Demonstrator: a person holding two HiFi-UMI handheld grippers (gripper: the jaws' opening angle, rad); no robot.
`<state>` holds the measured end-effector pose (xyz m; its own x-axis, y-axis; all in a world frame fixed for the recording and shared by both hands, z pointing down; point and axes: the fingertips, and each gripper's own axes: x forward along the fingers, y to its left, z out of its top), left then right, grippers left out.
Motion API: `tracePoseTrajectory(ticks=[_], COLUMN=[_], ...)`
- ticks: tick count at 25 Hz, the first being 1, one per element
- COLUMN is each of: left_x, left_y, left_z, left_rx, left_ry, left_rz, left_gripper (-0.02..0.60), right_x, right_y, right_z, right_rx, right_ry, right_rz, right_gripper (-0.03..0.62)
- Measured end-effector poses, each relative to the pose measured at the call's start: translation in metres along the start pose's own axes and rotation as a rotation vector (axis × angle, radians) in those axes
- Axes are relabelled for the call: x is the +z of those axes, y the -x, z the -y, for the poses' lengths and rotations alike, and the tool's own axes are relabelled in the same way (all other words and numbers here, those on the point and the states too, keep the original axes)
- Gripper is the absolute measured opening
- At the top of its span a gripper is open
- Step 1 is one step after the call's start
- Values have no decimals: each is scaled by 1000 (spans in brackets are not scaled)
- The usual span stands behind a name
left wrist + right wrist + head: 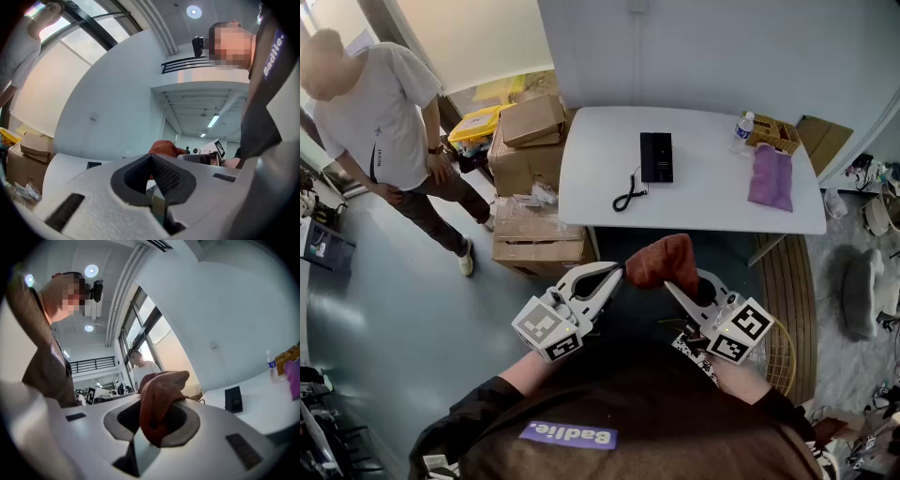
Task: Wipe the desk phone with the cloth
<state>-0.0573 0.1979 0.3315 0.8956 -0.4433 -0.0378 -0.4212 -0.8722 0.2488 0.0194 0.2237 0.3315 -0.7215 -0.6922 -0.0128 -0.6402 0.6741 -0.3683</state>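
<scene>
The black desk phone [656, 157] lies flat on the white table [712, 202], its coiled cord [628, 195] trailing toward the near edge. Both grippers are held close to the body, well short of the table. My right gripper [672, 284] is shut on a rust-red cloth [664, 261], which bunches up above its jaws [159, 394]. My left gripper [614, 272] points at the cloth, jaws together with nothing between them [152, 161]. The phone [233, 399] shows small in the right gripper view.
A purple cloth [771, 176], a water bottle [742, 131] and a yellow basket [773, 133] sit at the table's right end. Cardboard boxes [530, 150] are stacked by its left side. A person in a white shirt [380, 103] stands at far left.
</scene>
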Motion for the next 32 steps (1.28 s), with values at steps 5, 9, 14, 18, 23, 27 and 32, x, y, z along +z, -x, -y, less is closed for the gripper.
tracePoseTrajectory(ticks=[5,9,14,18,23,27,32], left_x=[3,1,2,1,-2,-5,-4], left_y=[-3,-5,-7,-10,-10,-6,-1], left_z=[-2,0,-2,0,-2,-1,-12], left_rx=[2,0,9,16,46,66,88], left_ry=[1,2,-3,-5,-9,-9,-7], left_rz=[9,7,12,14,19,15,20], left_gripper=[6,6,6,6,6,6,6], right_x=[2,2,2,3,1,-4,-8], right_y=[1,1,1,3,3,0,-14], right_z=[4,4,7,9,14,12,17], right_rx=[-7,-4,5,10,30,49,60], right_ry=[0,-1,2,12,7,-3,-21], right_rz=[0,2,-4,-1,-3,-14,-34], right_gripper=[94,94,94,94,94,94,94])
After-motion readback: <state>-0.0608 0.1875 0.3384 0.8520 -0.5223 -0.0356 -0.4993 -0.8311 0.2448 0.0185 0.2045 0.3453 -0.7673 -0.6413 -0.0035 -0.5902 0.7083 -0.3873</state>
